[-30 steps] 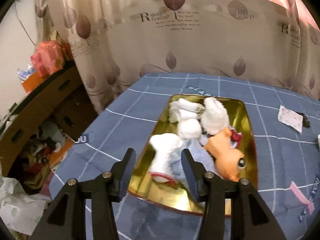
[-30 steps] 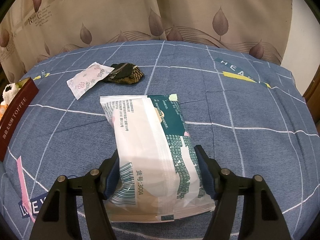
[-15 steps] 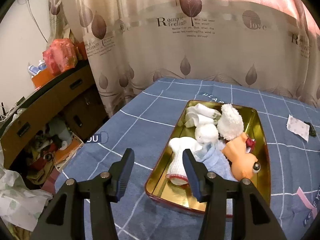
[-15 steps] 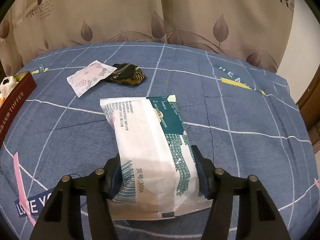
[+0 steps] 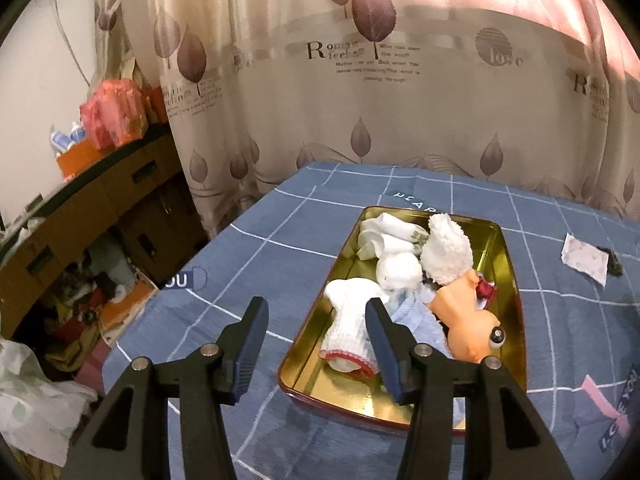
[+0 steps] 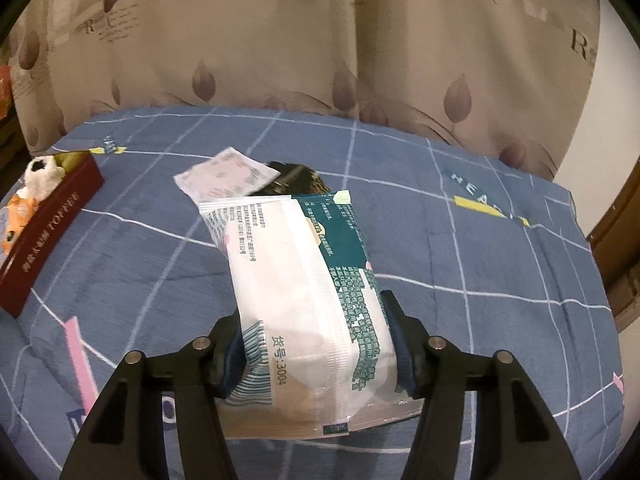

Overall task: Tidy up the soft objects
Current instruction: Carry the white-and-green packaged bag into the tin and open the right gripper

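A gold tin tray (image 5: 507, 264) on the blue checked bedspread holds white socks (image 5: 390, 236), a fluffy white sock (image 5: 446, 250), a light blue cloth (image 5: 420, 320) and an orange rubber toy (image 5: 468, 320). My left gripper (image 5: 316, 344) is open and empty, above the tray's near left corner. My right gripper (image 6: 316, 340) is shut on a white and green tissue pack (image 6: 304, 280), lifted off the bed. The tray's red side (image 6: 44, 232) shows at the left of the right wrist view.
A small white sachet (image 6: 226, 176) and a dark pouch (image 6: 296, 180) lie on the bed beyond the pack. Curtains hang behind the bed. Left of the bed are a brown cabinet (image 5: 100, 208) and floor clutter (image 5: 80, 300).
The left gripper has drawn back and up from the tray, still open. The right gripper has lifted the tissue pack and tilted up; the tray shows more at the left.
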{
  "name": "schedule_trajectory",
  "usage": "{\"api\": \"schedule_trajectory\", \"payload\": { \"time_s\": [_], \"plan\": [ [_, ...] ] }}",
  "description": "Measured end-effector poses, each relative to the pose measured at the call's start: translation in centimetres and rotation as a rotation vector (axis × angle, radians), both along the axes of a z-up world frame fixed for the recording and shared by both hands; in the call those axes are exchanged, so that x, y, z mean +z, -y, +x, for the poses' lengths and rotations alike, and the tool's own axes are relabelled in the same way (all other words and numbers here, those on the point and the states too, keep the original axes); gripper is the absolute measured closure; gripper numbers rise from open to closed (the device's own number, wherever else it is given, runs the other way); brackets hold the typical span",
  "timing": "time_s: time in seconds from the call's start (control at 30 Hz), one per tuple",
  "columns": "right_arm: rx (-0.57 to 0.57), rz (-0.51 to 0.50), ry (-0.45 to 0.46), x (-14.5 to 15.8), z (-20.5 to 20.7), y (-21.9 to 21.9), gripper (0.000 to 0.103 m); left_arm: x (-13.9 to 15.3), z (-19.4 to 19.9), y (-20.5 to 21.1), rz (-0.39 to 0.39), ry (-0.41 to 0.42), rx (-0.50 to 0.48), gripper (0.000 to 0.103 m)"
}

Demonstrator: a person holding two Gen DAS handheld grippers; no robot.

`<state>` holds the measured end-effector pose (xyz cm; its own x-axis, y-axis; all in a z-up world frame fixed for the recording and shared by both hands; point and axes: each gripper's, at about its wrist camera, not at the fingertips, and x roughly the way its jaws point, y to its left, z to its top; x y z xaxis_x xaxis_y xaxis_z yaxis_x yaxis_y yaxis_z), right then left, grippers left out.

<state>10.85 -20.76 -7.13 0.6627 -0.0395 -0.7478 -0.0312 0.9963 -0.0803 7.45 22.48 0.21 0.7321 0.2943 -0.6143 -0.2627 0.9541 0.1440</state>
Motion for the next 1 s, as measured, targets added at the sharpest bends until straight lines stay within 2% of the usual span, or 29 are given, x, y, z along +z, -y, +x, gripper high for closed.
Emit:
{"api": "schedule_trajectory", "payload": {
  "time_s": [0.33, 0.53, 0.8, 1.0],
  "plan": [
    [0.109, 0.054, -0.004, 1.5, 0.4, -5.0, 0.047, -0.4, 0.3, -1.6, -0.099, -0.027, 0.037, 0.051],
    [0.214, 0.075, 0.005, 3.0, 1.2, -10.0, 0.047, -0.7, 0.4, -2.9, -0.150, -0.043, 0.080, 0.051],
    [0.395, 0.082, 0.025, 5.2, 2.7, -19.3, 0.047, -1.0, 0.4, -4.3, -0.173, -0.049, 0.127, 0.051],
    [0.525, 0.085, 0.026, 5.6, 3.6, -27.0, 0.047, -1.4, 0.7, -4.8, -0.153, -0.069, 0.163, 0.051]
  ]
}}
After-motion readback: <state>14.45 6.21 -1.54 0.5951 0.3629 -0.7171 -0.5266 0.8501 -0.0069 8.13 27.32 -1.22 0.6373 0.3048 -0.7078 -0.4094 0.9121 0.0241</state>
